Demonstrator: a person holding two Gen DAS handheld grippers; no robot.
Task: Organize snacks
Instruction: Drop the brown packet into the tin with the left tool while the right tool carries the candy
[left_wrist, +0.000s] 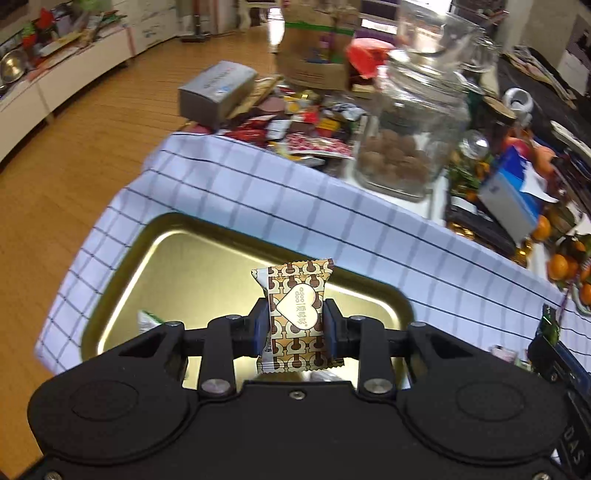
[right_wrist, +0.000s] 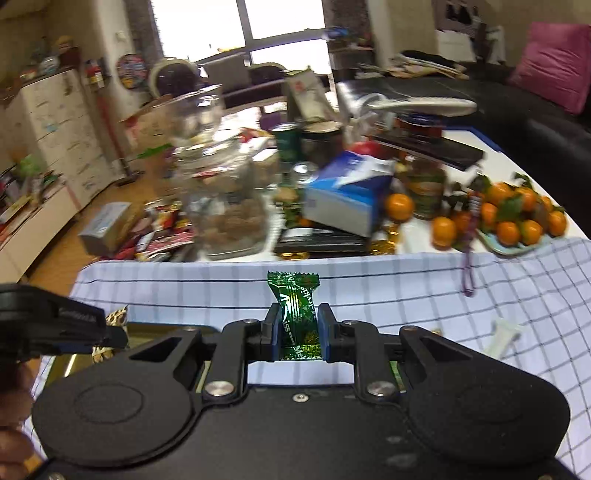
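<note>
Left gripper (left_wrist: 295, 325): fingers closed on a brown-and-cream patterned snack packet (left_wrist: 294, 314) with a heart label, held upright by its middle above the gold tray (left_wrist: 122, 280).

Right gripper (right_wrist: 298, 328): fingers closed on a green foil-wrapped candy (right_wrist: 295, 310), held upright, its upper crimped end standing clear above the fingers, over the checked cloth (right_wrist: 406, 291).

Gold tray: rectangular with rounded corners, lying on the checked cloth at the near left corner of the surface. A green-and-white wrapper (left_wrist: 147, 320) lies inside it, at its near side just left of the left gripper.

Checked cloth: pale blue with dark grid lines, covering the near part of the surface and hanging over its left edge.

Glass jar (left_wrist: 410, 136): stands just beyond the far edge of the cloth, holding round brown sweets at the bottom.

Loose snack wrappers (left_wrist: 306, 125): a heap of red, brown and yellow packets toward the far left edge of the surface, left of the jar, with a grey box (left_wrist: 216, 92) beside them.

Tissue box (right_wrist: 347, 192): blue and white, tilted, right of the jar.

Oranges (right_wrist: 509, 214): piled with leaves on a plate toward the right edge of the surface.
</note>
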